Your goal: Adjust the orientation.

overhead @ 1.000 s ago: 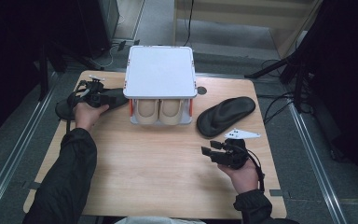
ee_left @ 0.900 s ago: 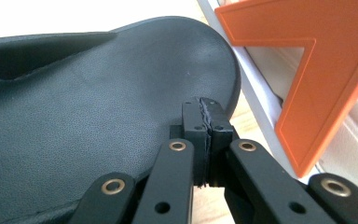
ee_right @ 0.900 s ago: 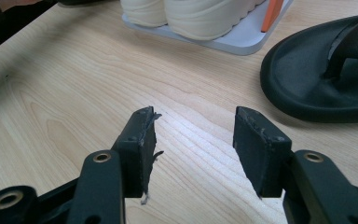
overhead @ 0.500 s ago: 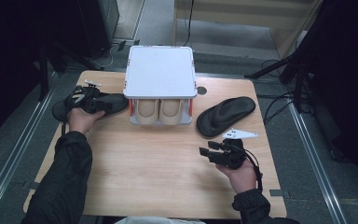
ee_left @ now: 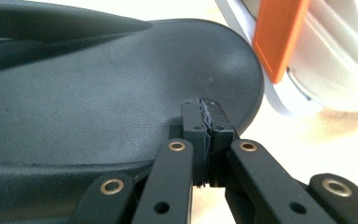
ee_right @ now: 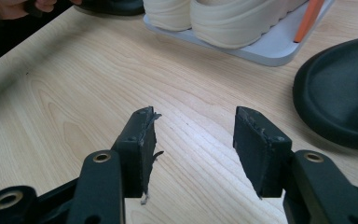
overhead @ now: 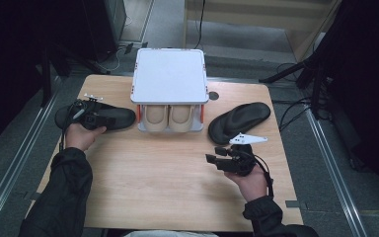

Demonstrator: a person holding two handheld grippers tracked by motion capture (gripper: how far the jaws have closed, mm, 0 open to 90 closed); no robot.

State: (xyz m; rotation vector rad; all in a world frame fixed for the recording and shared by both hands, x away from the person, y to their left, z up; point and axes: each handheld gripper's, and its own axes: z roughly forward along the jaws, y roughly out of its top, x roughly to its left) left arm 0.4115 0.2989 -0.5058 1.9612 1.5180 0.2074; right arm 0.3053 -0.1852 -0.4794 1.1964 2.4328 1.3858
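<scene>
— Pale wooden surface (overhead: 177,187), dark room around it. What's in hand?

— The left black sandal (overhead: 116,117). It lies flat, directly under and ahead of the left gripper (overhead: 91,118). Its rounded end is just past the jaw tips, close to the white shoe rack (overhead: 170,74) and its orange post (ee_left: 279,37).

— Jaw state?

— Left jaws are clenched, pads pressed together over the footbed. I see nothing between them. Right gripper (overhead: 216,154) is released, jaws wide apart above bare wood. The second black sandal (overhead: 239,121) is ahead and to the right of those jaws, not touching.

— So no real grasp on the left?

— Looks that way, though contact under the pads is hidden. My read is that the sandal is meant for the rack, where the beige shoes (overhead: 170,116) already fill the lower shelf.

— How to do it well?

— Open the left jaws and bring them over the sandal's edge or strap. Bite deep enough that the flexible sole doesn't droop. Lift level, and keep clear of the orange post just beyond the jaw tips. The right jaws can take the other sandal by its near rim.
</scene>
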